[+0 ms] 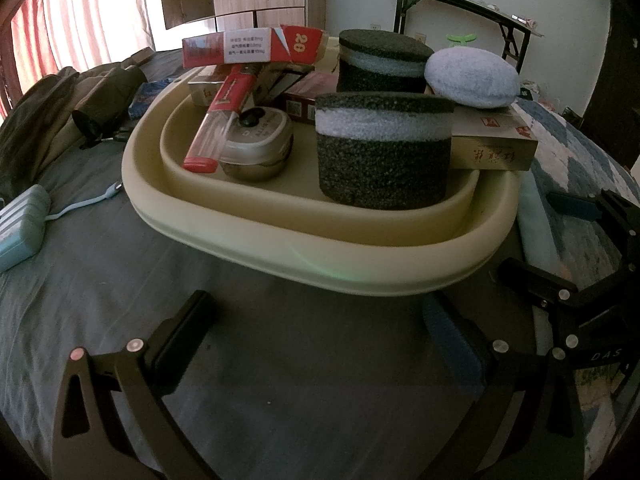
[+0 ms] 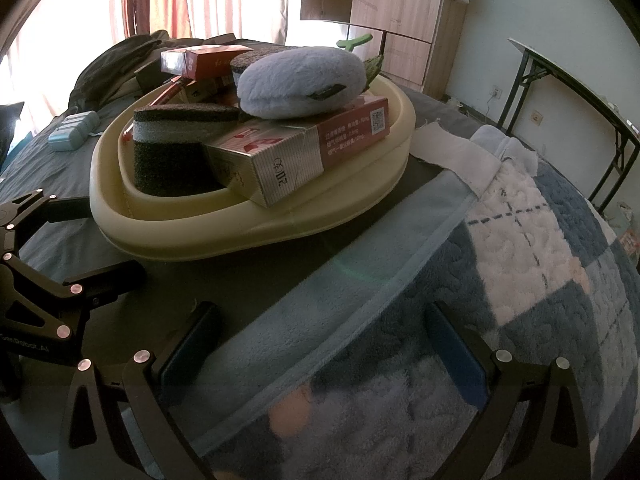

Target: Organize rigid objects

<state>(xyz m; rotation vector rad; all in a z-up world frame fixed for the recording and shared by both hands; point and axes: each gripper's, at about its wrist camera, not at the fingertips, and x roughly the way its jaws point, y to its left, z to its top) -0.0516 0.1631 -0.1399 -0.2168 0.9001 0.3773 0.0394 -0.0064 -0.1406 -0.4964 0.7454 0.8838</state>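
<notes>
A cream tray [image 1: 256, 236] [image 2: 256, 228] sits on the bed, full of things. In it stand two dark foam cylinders [image 1: 380, 152] [image 1: 380, 60], a round metal tin [image 1: 256, 144], a red-capped clear tube [image 1: 218, 120], several red cigarette boxes [image 1: 256, 46] [image 2: 320, 140] and a pale plush pad [image 1: 472, 74] [image 2: 296, 80] on top. My left gripper [image 1: 320, 320] hangs open just short of the tray's near rim, nothing between its fingers. My right gripper [image 2: 320, 332] is open over the blanket, right of the tray. Each gripper shows at the edge of the other's view [image 1: 576, 248] [image 2: 52, 248].
A pale blue pill case [image 1: 20, 224] [image 2: 74, 132] with a cord lies left of the tray. Dark clothing [image 1: 68, 108] is heaped at the back left. A blue-and-white checked blanket [image 2: 540, 248] covers the bed's right side. A folding table [image 1: 460, 4] stands by the wall.
</notes>
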